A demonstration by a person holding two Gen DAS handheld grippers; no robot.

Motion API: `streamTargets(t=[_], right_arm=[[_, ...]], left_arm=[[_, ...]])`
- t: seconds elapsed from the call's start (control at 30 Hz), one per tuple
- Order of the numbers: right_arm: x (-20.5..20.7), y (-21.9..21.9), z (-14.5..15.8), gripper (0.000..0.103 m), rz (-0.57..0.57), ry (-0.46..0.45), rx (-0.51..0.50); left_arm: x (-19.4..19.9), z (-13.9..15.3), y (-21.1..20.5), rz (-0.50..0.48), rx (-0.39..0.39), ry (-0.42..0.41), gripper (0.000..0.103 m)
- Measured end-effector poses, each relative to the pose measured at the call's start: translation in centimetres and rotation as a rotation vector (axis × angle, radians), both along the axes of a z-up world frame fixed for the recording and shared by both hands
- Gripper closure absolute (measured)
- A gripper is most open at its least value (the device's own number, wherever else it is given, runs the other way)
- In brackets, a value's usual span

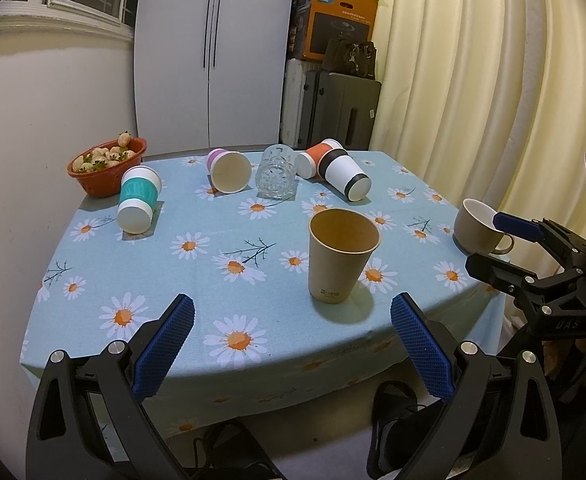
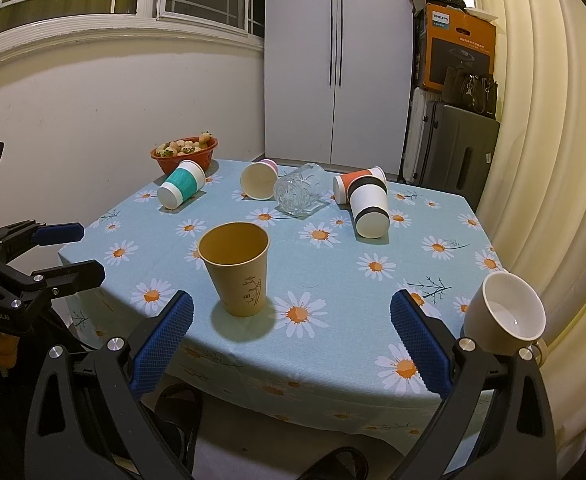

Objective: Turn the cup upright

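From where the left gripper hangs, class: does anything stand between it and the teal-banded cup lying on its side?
Nothing visible does. The left gripper, jaws open, faces bare tablecloth up to the teal-banded cup; the upright brown paper cup stands off to the right.

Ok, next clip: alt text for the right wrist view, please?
A brown paper cup stands upright near the front of a daisy-print tablecloth, between the open blue fingers of the right gripper. Behind it lie four paper cups and a glass on their sides; a ceramic mug sits at the right edge.
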State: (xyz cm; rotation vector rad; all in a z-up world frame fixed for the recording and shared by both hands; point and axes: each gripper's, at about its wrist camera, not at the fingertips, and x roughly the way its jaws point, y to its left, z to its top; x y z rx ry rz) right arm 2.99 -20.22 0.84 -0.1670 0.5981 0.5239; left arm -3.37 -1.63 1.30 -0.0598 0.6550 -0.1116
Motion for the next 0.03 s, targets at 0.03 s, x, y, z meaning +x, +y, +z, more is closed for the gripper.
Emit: streamTargets(t=[0.03], right_arm=[[0.00,-0.09,0.00,0.005,0.000,-0.001,0.000]], left_arm=[[0.00,0.02,-0.03,0.000,0.001,0.000,0.007]])
